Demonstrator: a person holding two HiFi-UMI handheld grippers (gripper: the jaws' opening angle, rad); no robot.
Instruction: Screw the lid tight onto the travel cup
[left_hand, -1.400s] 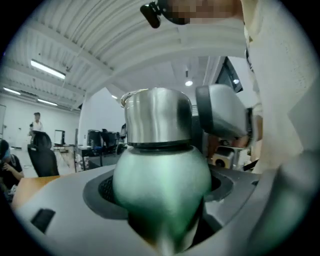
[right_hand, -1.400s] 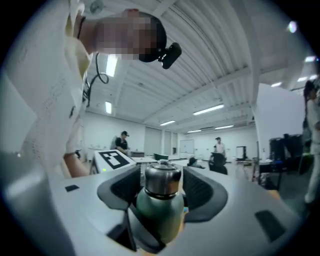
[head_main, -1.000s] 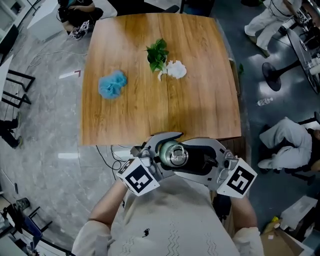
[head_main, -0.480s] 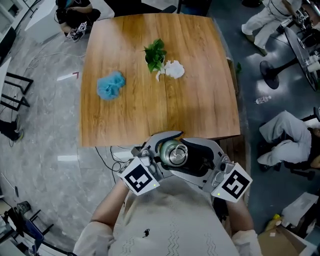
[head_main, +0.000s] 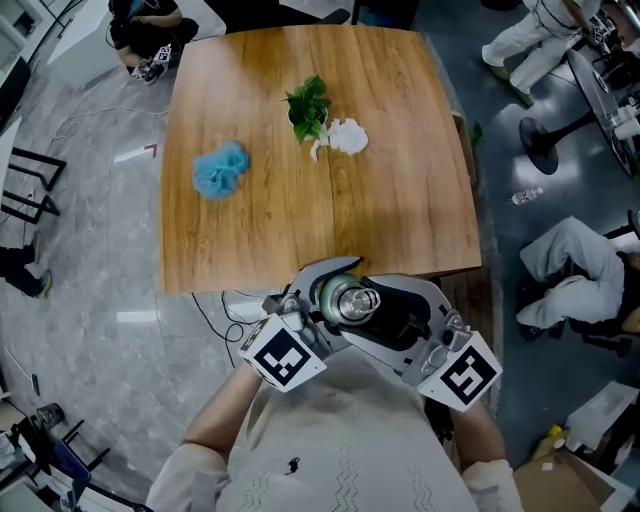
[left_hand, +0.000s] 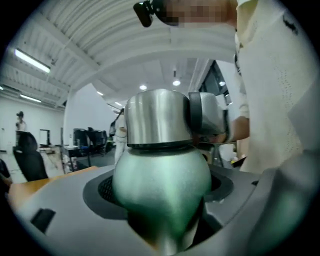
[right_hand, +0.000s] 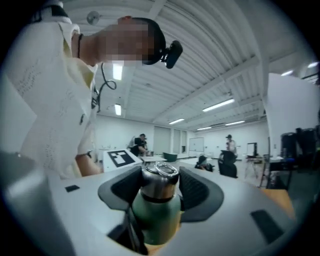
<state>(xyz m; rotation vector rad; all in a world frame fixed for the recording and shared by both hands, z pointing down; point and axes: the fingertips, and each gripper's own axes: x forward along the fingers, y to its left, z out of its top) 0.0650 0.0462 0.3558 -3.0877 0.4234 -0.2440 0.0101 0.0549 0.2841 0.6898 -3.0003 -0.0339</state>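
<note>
A green travel cup with a steel lid is held close to my chest, just off the wooden table's near edge. My left gripper is shut on the cup's green body, and the steel lid rises above its jaws. My right gripper comes in from the right. In the right gripper view its dark pads flank the lid, shut on it, with the green body nearer the camera. Both marker cubes sit low in the head view.
The wooden table holds a blue puff, a small green plant and a white crumpled thing at its far half. A person in white sits at the right, by a chair base.
The right gripper's marker cube has swung down and left around the cup. The cup's top has tipped a little to the right. The left gripper has barely moved.
</note>
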